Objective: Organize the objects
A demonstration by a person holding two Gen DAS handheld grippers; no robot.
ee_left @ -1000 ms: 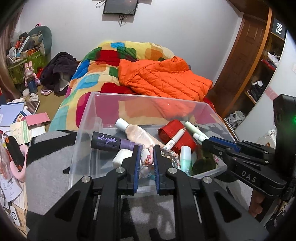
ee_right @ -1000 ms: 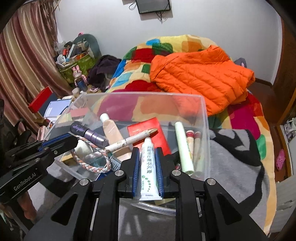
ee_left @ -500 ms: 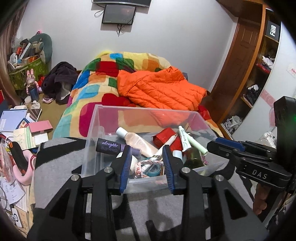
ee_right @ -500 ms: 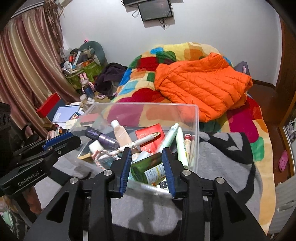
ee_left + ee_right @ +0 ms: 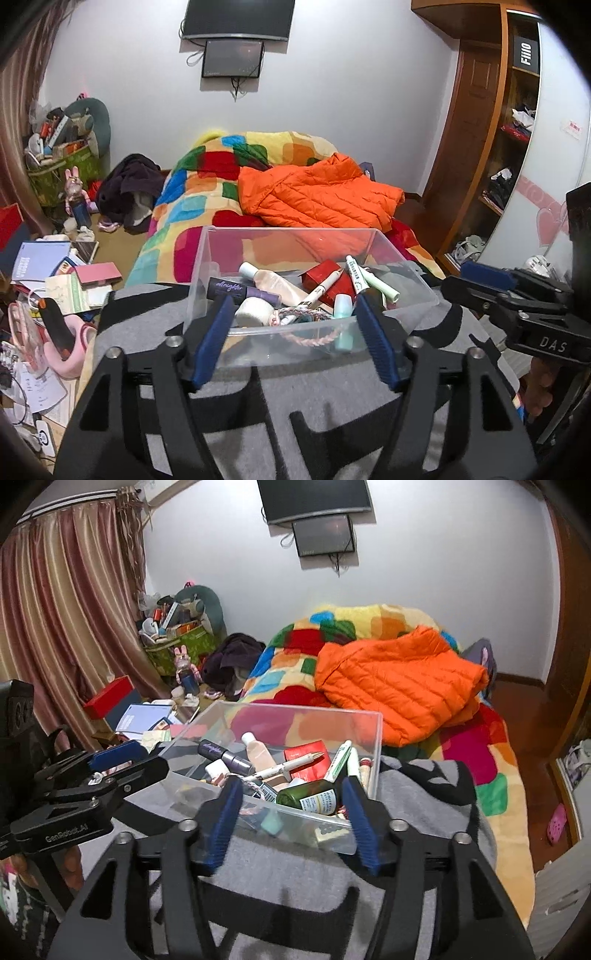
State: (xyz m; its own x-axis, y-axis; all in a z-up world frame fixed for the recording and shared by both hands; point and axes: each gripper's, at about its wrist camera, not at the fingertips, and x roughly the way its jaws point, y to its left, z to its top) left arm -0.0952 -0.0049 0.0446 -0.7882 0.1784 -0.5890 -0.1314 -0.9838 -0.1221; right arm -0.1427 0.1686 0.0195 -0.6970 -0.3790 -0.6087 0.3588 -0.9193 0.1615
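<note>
1. Both tools have been pulled back and lifted since a second ago; the braided hair band [image 5: 314, 338] once pinched by the left tool and the white tube [image 5: 338, 760] once pinched by the right tool are now left in the clear box [image 5: 399, 258].
2. This clear box is set on a grey and black blanket [image 5: 147, 325] on the bed, and it is filled with small things: a purple tube [image 5: 236, 290], a pink bottle [image 5: 273, 282], a red carton [image 5: 325, 275], a white pen [image 5: 323, 290] and a green bottle [image 5: 310, 797].
3. The left tool [image 5: 291, 336] is held just short of the box's near wall, its blue pads [image 5: 210, 343] being spread apart with nothing pinched.
4. The right tool [image 5: 291, 819] is held the same way, its pads being spread with nothing gripped.
5. Farther off, an orange jacket [image 5: 317, 195] is laid on a bright patchwork quilt [image 5: 207, 192].
</note>
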